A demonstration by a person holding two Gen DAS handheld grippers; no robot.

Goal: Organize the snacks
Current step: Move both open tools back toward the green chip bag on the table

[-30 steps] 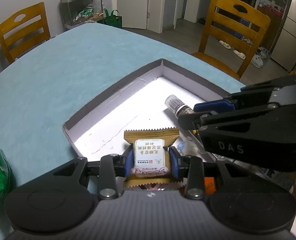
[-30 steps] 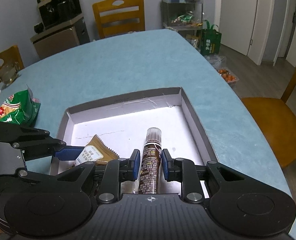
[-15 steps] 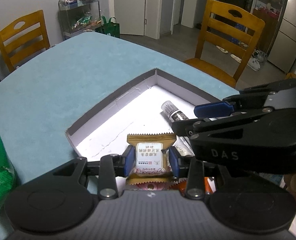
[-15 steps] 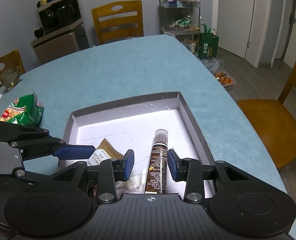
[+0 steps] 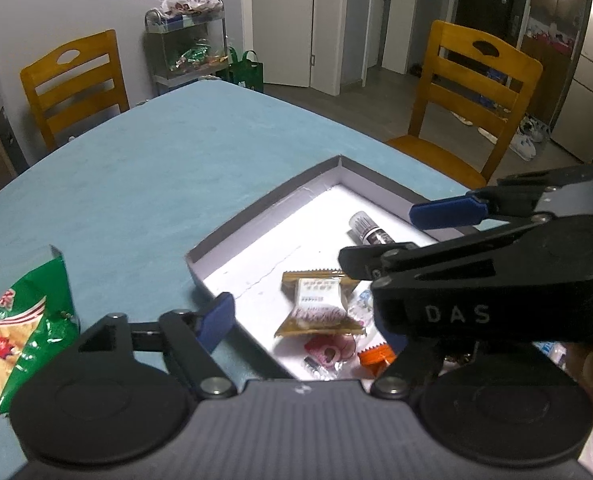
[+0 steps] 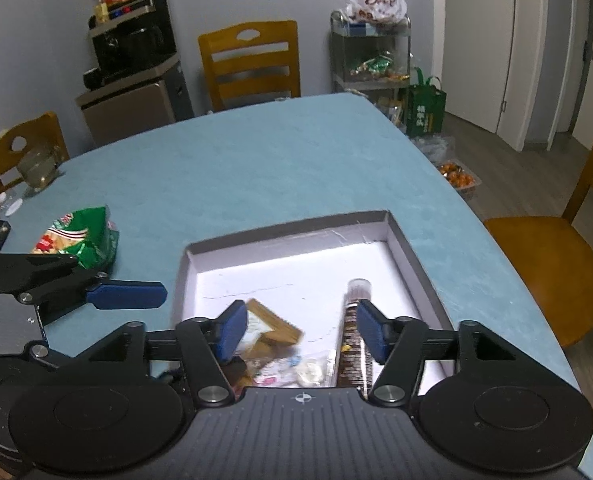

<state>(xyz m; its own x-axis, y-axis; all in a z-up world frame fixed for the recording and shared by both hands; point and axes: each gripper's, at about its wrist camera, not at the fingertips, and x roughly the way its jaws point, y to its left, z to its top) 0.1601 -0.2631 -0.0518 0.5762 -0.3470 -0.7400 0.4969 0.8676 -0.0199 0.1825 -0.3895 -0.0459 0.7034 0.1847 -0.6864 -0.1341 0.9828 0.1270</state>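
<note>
Green chip bag was the one snack we saw outside the box, lying on the blue tabletop at the lower left of the left wrist view, with its long axis running up and down the frame. In the right wrist view the same bag sat at mid left, well apart from the box wall.

We judged the left tool nearer to it: its left finger hung over the near box corner, and the bag lay just beyond that finger toward the frame's left edge. The right tool was over the box with the left tool between it and the bag, so we read the bag as a job for the left hand, by a swing out to the left of the frame.

Both tools had their jaws opening, nothing pressed between the pads.

- Left tool: the tan wrapped biscuit lay loose on the white box floor, ahead of it.
- Right tool: the brown tube lay in the box along the view's vertical, cap away from the camera, close by the right pad but not clamped.
- Small candies were piled in the near end of the box.
</note>
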